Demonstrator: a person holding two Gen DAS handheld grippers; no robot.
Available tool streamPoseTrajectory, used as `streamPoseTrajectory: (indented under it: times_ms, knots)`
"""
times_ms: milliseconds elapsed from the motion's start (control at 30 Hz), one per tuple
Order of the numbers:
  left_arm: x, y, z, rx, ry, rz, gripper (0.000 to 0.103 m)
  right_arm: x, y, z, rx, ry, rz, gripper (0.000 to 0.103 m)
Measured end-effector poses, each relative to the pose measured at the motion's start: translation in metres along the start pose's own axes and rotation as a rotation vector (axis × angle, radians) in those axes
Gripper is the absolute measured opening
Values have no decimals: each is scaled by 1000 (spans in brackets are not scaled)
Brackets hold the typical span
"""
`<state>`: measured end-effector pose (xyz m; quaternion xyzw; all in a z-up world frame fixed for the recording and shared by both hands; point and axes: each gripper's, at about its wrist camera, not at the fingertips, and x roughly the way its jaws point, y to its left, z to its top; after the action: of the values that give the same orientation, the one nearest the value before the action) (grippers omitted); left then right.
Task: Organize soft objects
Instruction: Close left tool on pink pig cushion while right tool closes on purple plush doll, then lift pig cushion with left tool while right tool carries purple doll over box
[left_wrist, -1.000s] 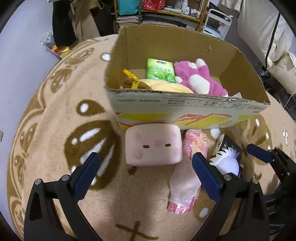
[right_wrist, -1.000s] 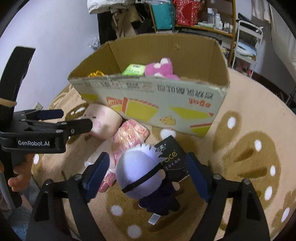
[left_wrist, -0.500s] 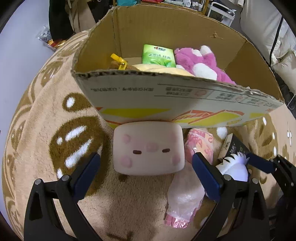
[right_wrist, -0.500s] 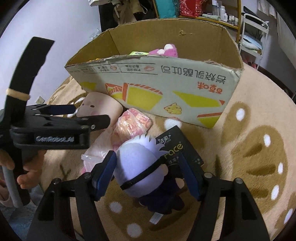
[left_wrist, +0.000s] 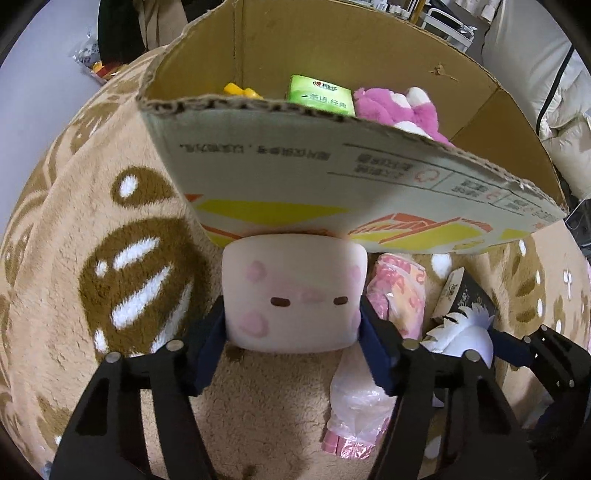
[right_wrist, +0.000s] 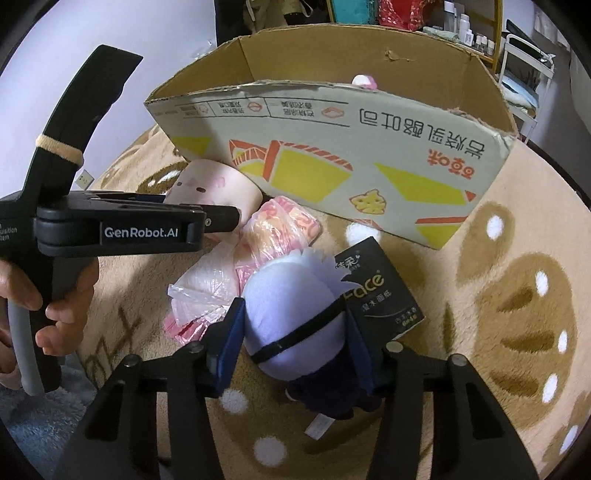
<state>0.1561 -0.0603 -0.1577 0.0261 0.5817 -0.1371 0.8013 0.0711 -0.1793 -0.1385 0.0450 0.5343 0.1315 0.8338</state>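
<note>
A pale pink cube plush (left_wrist: 291, 295) with a small face lies on the rug against the cardboard box (left_wrist: 332, 177). My left gripper (left_wrist: 291, 334) is closing on it, and both blue pads touch its sides. The right wrist view shows a doll (right_wrist: 295, 317) with a lavender head and black blindfold lying on the rug. My right gripper (right_wrist: 293, 343) is closing too, its pads pressing the doll's head from both sides. The doll's white hair (left_wrist: 461, 332) also shows at the right of the left wrist view.
The box (right_wrist: 332, 122) holds a green tissue pack (left_wrist: 319, 94), a magenta plush (left_wrist: 395, 107) and something yellow (left_wrist: 236, 90). A pink plastic packet (right_wrist: 280, 229) and a black tissue pack (right_wrist: 376, 291) lie between the two toys. A hand (right_wrist: 62, 295) grips the left tool.
Both grippers have narrowed from wide open until their pads meet the toys. The left one came down and closer to the cube plush. The right one stayed over the doll.
</note>
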Motion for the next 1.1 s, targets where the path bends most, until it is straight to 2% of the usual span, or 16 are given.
streamPoseTrajectory:
  times_ms: [300, 667, 767, 900, 1100]
  knots:
    - [-17, -5, -12, 14, -23, 39, 61, -25, -8, 0, 30, -89, 18, 54]
    - [-54, -2, -26, 11, -107, 76, 60, -63, -14, 3, 73, -245, -34, 54]
    - [-66, -6, -31, 28, -148, 95, 60, -71, -16, 4, 90, -287, -66, 54]
    - [-85, -10, -34, 21, -199, 85, 60, -82, -22, 4, 119, -338, -72, 54]
    - [-122, -14, -37, 23, -360, 129, 60, -107, -22, 4, 117, -442, -82, 54]
